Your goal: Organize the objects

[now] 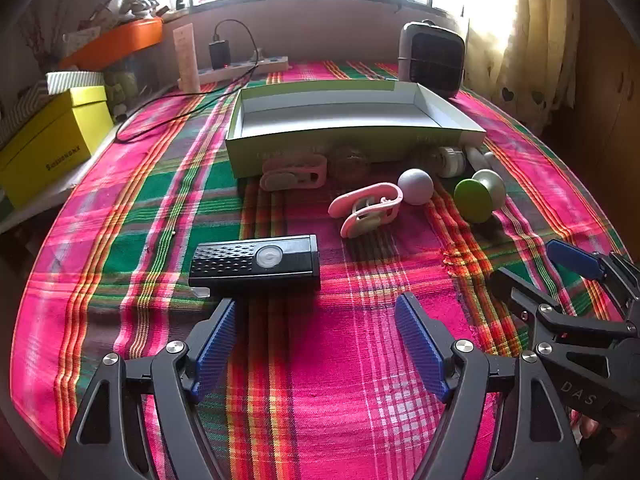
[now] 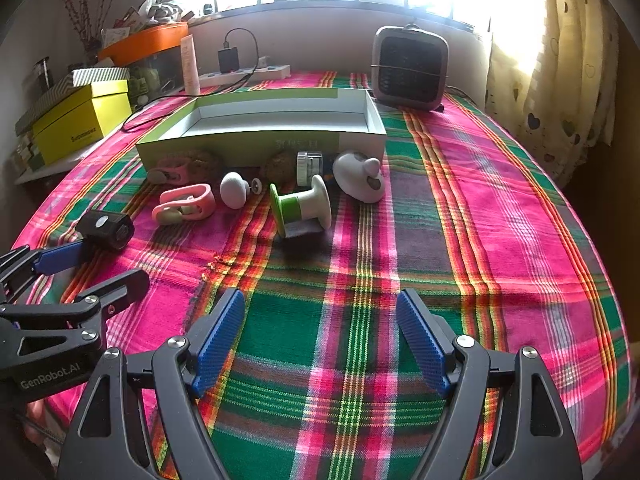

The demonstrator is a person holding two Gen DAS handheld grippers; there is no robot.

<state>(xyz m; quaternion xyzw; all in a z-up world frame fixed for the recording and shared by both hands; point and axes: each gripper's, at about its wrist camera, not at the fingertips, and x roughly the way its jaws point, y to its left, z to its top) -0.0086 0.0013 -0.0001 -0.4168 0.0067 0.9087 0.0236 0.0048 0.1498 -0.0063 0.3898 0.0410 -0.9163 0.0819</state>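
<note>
A shallow green-and-white box (image 1: pixel 352 140) (image 2: pixel 260 142) lies open and empty on the plaid cloth. Small items sit in front of it: a black device with a round button (image 1: pixel 256 262) (image 2: pixel 106 229), a pink clip (image 1: pixel 366 206) (image 2: pixel 186 204), a second pink clip (image 1: pixel 294 172), a grey-white ball (image 1: pixel 416 186) (image 2: pixel 233 189), a green-and-white spool (image 1: pixel 478 196) (image 2: pixel 302 206), a clear jar (image 2: pixel 309 164) and a white lump-shaped piece (image 2: pixel 360 176). My left gripper (image 1: pixel 318 312) stands open just short of the black device. My right gripper (image 2: pixel 320 308) stands open over bare cloth, nothing between its fingers.
A grey fan heater (image 1: pixel 432 58) (image 2: pixel 410 68) stands behind the box at the right. A power strip with a charger and cable (image 1: pixel 240 64) lies at the back. Yellow and orange boxes (image 1: pixel 52 136) are stacked off the table's left edge. A curtain (image 2: pixel 560 60) hangs at the right.
</note>
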